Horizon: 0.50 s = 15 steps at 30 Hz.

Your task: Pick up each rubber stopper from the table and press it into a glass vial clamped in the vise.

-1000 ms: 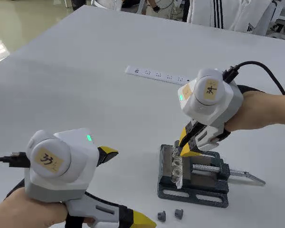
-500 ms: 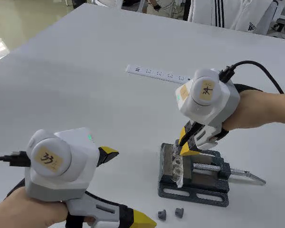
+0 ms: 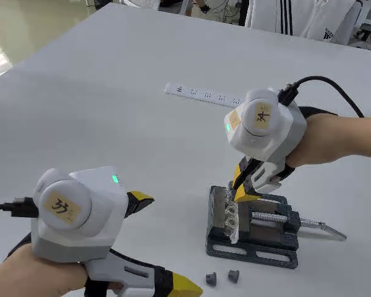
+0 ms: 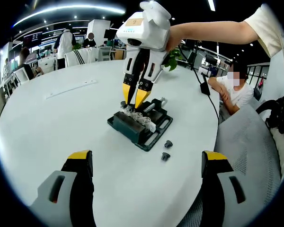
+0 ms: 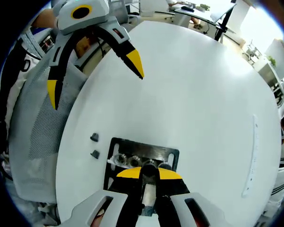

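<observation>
head view, from the left: left claw (image 3: 164,244) low at the near left, held by a hand (image 3: 25,275), released, jaws spread wide over bare white tabletop (image 3: 111,111), nothing between them. just right of its near tip, one dark grey rubber stopper (image 3: 210,279) and a second stopper (image 3: 233,276), side by side on the tabletop, apart from each other, in front of the vise (image 3: 253,247). in the vise, a row of clear glass vials (image 3: 230,213) standing upright between its jaws, screw handle (image 3: 321,229) pointing right. above the far end of that row, right claw (image 3: 242,190), pointing down, black cable (image 3: 334,86) trailing off to the right. farther back, a white power strip (image 3: 204,97) lying flat, well apart from the vise.

left gripper view: own claw (image 4: 146,156) wide open at the bottom; beyond it the vise (image 4: 132,130), both stoppers loose to its right, right claw (image 4: 134,99) coming down from above onto the vials, yellow tips almost together.

right gripper view: left claw (image 5: 92,78) at upper left, gaping; both stoppers left of the vise (image 5: 132,146); own claw (image 5: 149,173) drawn narrow around a small dark thing in line with the vials (image 5: 125,161); cannot tell whether clenched on it, nor whether it is a stopper.
</observation>
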{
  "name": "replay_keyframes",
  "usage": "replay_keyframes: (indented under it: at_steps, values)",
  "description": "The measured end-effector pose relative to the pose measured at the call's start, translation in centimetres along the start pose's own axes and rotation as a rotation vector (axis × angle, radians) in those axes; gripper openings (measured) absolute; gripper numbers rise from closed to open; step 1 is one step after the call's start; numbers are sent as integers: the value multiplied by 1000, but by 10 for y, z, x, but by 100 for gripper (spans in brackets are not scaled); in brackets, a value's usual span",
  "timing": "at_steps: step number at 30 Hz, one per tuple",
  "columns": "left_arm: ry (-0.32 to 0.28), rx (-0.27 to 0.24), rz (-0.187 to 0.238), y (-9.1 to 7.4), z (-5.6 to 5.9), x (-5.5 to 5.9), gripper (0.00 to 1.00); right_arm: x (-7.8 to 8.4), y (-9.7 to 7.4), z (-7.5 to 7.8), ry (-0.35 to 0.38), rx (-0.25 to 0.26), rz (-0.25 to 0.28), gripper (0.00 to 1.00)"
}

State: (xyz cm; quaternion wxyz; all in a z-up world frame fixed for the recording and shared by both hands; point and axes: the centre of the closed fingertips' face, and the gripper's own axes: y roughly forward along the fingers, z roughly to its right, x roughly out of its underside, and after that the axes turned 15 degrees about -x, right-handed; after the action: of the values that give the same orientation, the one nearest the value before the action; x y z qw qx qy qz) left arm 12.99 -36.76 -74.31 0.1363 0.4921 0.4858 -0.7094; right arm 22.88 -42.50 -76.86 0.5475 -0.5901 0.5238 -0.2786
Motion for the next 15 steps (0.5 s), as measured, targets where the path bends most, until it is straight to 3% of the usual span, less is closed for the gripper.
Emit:
replay_keyframes:
  at_steps: [15]
  values:
    - [-4,2,3,1,0,0,95,-2,0,-4,11,-22,-72,6]
